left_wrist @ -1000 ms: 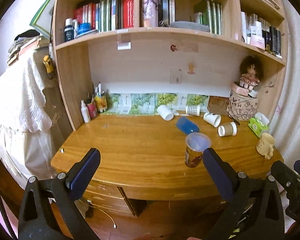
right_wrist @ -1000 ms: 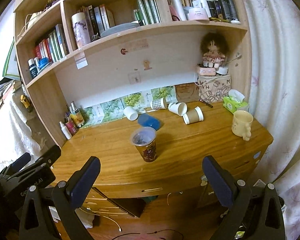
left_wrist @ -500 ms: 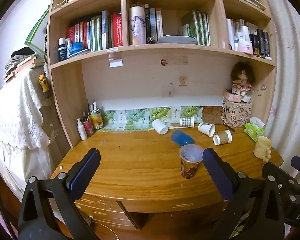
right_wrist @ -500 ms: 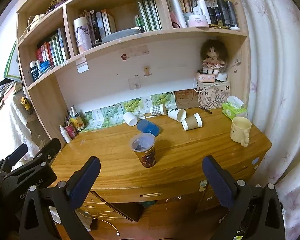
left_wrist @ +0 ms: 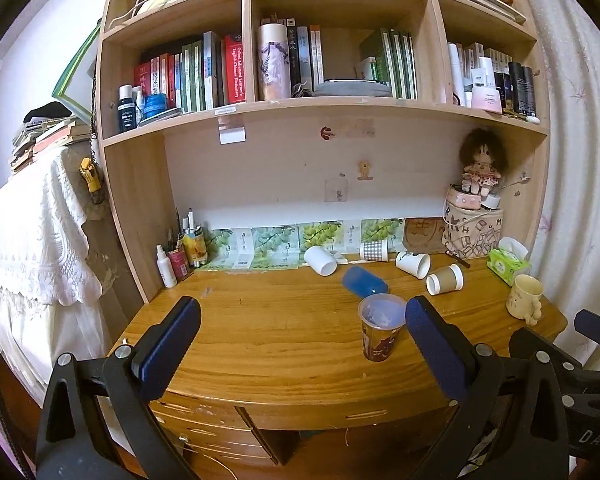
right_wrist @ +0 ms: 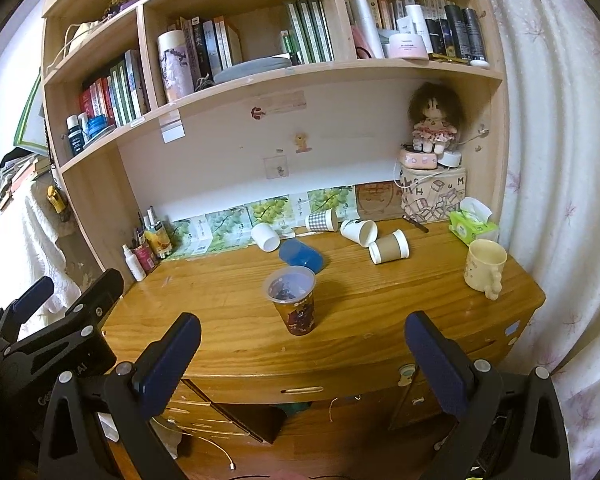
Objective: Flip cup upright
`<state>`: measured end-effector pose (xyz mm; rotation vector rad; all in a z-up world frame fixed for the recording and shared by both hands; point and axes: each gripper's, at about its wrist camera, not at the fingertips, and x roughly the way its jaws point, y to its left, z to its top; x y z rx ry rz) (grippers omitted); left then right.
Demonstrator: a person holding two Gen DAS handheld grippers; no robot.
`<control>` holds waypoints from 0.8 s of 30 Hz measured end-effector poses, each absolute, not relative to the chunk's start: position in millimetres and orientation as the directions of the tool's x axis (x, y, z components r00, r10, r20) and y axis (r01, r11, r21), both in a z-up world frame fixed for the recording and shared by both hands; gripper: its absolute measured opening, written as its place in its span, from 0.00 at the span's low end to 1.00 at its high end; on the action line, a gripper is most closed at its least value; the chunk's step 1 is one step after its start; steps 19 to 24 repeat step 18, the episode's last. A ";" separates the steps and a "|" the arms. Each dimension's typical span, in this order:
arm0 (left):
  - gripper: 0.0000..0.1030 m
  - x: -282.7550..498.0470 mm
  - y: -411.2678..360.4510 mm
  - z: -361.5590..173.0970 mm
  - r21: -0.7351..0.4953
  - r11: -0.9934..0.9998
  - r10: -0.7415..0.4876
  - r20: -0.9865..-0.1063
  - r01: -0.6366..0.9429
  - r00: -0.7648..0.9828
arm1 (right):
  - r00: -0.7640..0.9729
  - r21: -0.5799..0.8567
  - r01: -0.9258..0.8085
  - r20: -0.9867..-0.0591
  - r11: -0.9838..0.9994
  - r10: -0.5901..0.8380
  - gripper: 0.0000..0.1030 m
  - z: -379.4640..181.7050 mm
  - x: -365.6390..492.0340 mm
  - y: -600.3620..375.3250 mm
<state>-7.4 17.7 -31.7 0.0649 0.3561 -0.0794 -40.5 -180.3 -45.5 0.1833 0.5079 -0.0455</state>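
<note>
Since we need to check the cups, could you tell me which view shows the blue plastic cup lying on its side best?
The right wrist view: the blue plastic cup shows whole. In the left wrist view, the upright printed cup overlaps its lower edge.

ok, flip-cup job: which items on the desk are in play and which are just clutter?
In play:
- upright printed cup
- cups lying on their sides: blue cup, white cup, checked cup, white paper cup, brown sleeved cup
- left tongs and right tongs, both open, holding nothing

Clutter:
- cream mug
- tissue pack
- doll
- spray bottle
</note>
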 end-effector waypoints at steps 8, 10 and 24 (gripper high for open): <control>0.99 -5.7 20.2 -32.9 0.036 0.994 -0.079 -0.364 0.099 0.928 | 0.870 0.165 0.083 -0.493 0.983 0.009 0.99 -46.0 -39.6 -178.6; 0.99 -4.6 20.8 -33.6 0.032 0.994 -0.083 -0.369 0.102 0.926 | 0.870 0.165 0.083 -0.493 0.983 0.009 0.99 -46.2 -39.4 -178.4; 0.99 -2.5 22.0 -34.5 0.029 0.994 -0.086 -0.375 0.105 0.923 | 0.868 0.165 0.085 -0.497 0.983 0.009 0.99 -47.3 -38.8 -177.6</control>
